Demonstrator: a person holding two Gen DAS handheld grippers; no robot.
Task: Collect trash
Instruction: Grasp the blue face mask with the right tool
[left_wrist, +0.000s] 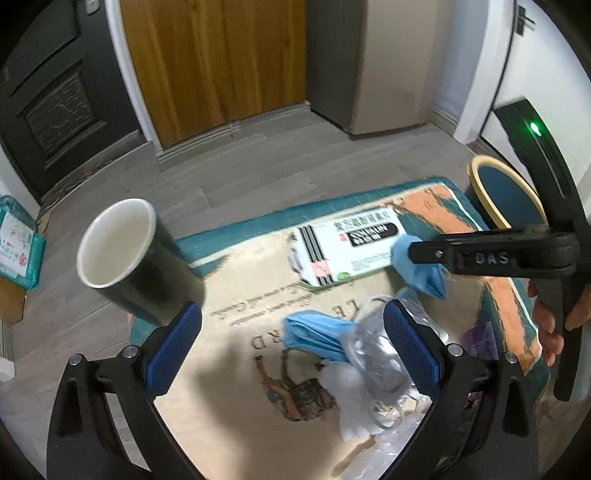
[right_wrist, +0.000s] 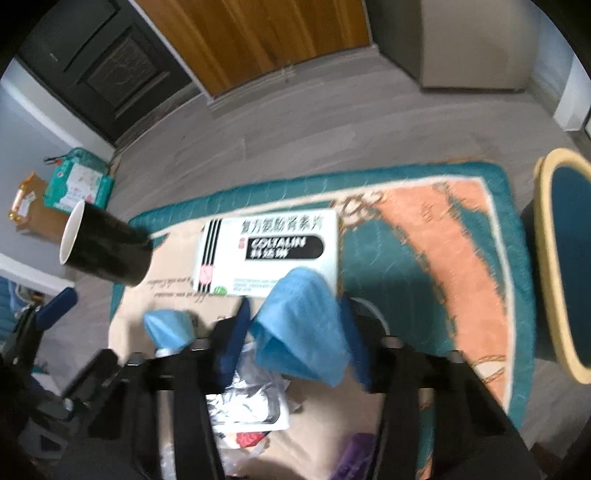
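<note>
Right gripper (right_wrist: 295, 332): fingers closed on a crumpled blue mask (right_wrist: 303, 325), raised above the white medicine box (right_wrist: 269, 253).
Left gripper (left_wrist: 291, 350): fingers spread wide, holding nothing, above the mat (left_wrist: 229, 369).
Trash pile: second blue mask (left_wrist: 317, 334), clear plastic wrap (left_wrist: 380, 358), white tissue (left_wrist: 347, 391) lying together.
Black cup (left_wrist: 125, 254): standing at the mat's left corner.
Blue chair (right_wrist: 569, 258): right of the mat.

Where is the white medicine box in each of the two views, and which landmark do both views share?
Left wrist view: the medicine box lies right of centre on the mat, beyond the open left gripper, its near end behind the right gripper's blue mask.
Right wrist view: the box lies at centre, just beyond the right gripper, which is shut on the mask.
Shared landmark: the black cup, left of the box in both.
</note>
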